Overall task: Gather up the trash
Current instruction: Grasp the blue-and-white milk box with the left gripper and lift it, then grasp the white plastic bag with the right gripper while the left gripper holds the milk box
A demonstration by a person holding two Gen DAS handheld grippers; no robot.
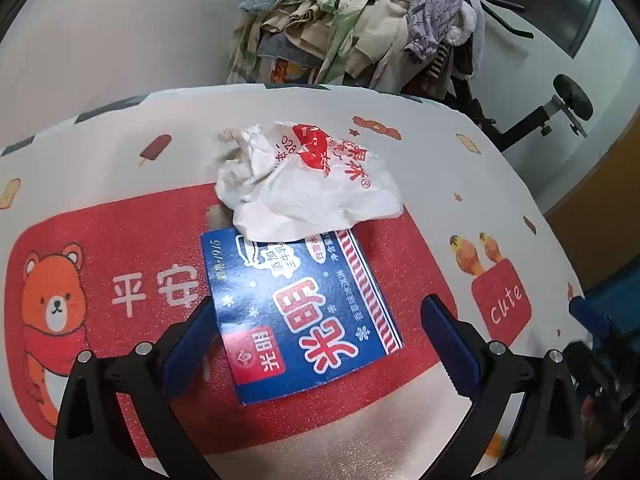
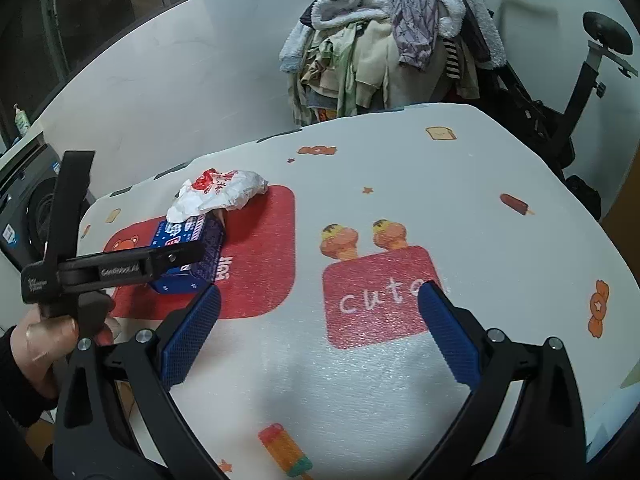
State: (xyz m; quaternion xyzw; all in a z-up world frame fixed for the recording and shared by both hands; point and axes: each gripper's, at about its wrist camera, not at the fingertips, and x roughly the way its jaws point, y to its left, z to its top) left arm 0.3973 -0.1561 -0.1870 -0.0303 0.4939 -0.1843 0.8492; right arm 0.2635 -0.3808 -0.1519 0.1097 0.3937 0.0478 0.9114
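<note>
A blue ice-cream carton (image 1: pixel 304 316) lies flat on the red patch of the printed tablecloth (image 1: pixel 120 152). A crumpled white paper wrapper (image 1: pixel 308 180) with red print rests on its far edge. My left gripper (image 1: pixel 320 332) hovers over the carton, open, its blue pads on either side of it. In the right wrist view the carton (image 2: pixel 188 256) and wrapper (image 2: pixel 220 192) sit at the left, with the left gripper's black body (image 2: pixel 112 268) above them. My right gripper (image 2: pixel 320 320) is open over the "cute" patch, holding nothing.
A heap of clothes (image 2: pixel 392 40) is piled behind the table's far edge. An exercise bike (image 2: pixel 580 72) stands at the back right. A washing machine (image 2: pixel 32 208) is off the table's left side. A hand (image 2: pixel 44 340) holds the left gripper.
</note>
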